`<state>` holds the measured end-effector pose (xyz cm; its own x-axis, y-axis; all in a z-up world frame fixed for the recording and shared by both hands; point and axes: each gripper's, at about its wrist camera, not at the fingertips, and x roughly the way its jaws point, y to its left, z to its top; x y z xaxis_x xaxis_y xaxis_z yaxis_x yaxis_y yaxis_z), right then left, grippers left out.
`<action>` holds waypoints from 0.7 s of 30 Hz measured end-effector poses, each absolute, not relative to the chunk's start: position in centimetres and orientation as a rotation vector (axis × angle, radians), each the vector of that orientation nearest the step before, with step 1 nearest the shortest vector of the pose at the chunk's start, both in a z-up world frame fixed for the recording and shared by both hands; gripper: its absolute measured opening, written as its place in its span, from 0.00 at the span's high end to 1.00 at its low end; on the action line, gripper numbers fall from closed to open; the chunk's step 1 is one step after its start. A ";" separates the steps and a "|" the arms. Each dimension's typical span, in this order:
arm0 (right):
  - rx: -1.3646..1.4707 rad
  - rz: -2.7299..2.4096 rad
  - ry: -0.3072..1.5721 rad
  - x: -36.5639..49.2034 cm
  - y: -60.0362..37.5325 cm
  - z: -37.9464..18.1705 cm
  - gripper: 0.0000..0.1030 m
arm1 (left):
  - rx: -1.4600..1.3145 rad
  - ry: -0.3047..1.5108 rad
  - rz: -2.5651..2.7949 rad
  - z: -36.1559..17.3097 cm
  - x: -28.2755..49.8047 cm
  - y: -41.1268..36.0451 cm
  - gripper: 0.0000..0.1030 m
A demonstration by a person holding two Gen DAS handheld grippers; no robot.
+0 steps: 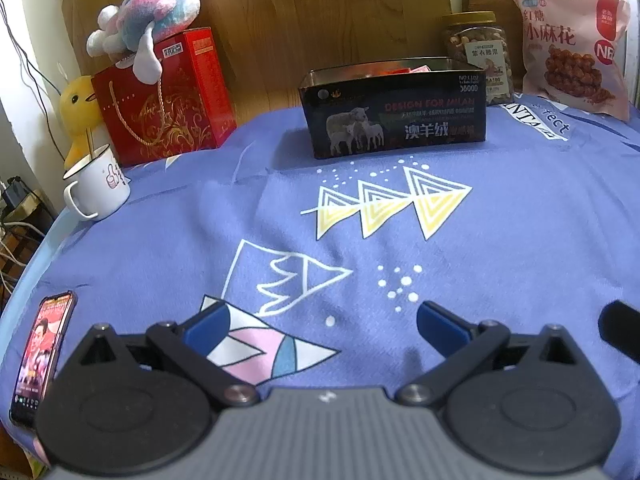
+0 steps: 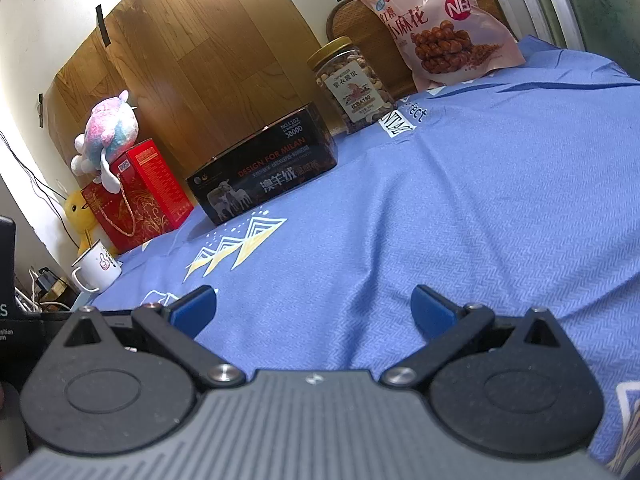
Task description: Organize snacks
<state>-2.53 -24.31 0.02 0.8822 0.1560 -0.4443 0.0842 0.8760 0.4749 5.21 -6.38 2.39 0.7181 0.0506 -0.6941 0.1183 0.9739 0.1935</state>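
While both grippers hung empty over the blue cloth (image 1: pixel 520 220), no snack had been picked up.
Largest, the black tin (image 1: pixel 394 114) stood open at the back, orange packets inside; a pink snack bag (image 1: pixel 570 46) and nut jar (image 1: pixel 476 50) stood behind it. Left gripper (image 1: pixel 322 320) and right gripper (image 2: pixel 314 306) had jaws spread wide; approach low, squarely.

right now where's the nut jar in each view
Left wrist: the nut jar is upper right, behind the black box's right end, left of the pink snack bag.
Right wrist: the nut jar is top centre, right of the black box, left of the pink snack bag.
Shared landmark: the black box with sheep on it.
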 end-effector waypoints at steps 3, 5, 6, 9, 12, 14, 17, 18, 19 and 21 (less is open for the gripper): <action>0.508 0.039 0.493 -2.5 -24.3 0.0 0.00 | 0.231 0.770 -0.040 2.3 5.1 -6.4 0.00; 0.508 0.039 0.494 -2.5 -24.3 0.0 0.00 | 0.231 0.770 -0.041 2.4 5.1 -6.4 0.00; 0.508 0.040 0.494 -2.5 -24.3 0.0 0.00 | 0.231 0.769 -0.041 2.4 5.1 -6.3 0.00; 0.508 0.040 0.494 -2.5 -24.3 0.0 0.00 | 0.233 0.767 -0.040 2.4 5.1 -6.4 0.00; 0.508 0.040 0.494 -2.5 -24.3 0.0 0.00 | 0.232 0.760 -0.042 2.5 4.9 -6.4 0.00; 0.507 0.040 0.494 -2.5 -24.3 0.0 0.00 | 0.234 0.749 -0.039 2.6 4.8 -6.4 0.00; 0.508 0.040 0.494 -2.5 -24.4 0.0 0.00 | 0.222 0.730 -0.033 2.9 4.7 -6.2 0.00; 0.509 0.040 0.494 -2.5 -24.4 0.0 0.00 | 0.217 0.728 -0.033 3.0 4.7 -6.1 0.00; 0.508 0.040 0.494 -2.5 -24.3 0.0 0.00 | 0.211 0.725 -0.030 3.1 4.7 -6.0 0.00; 0.508 0.040 0.494 -2.5 -24.3 0.0 0.00 | 0.205 0.723 -0.027 3.2 4.7 -5.8 0.00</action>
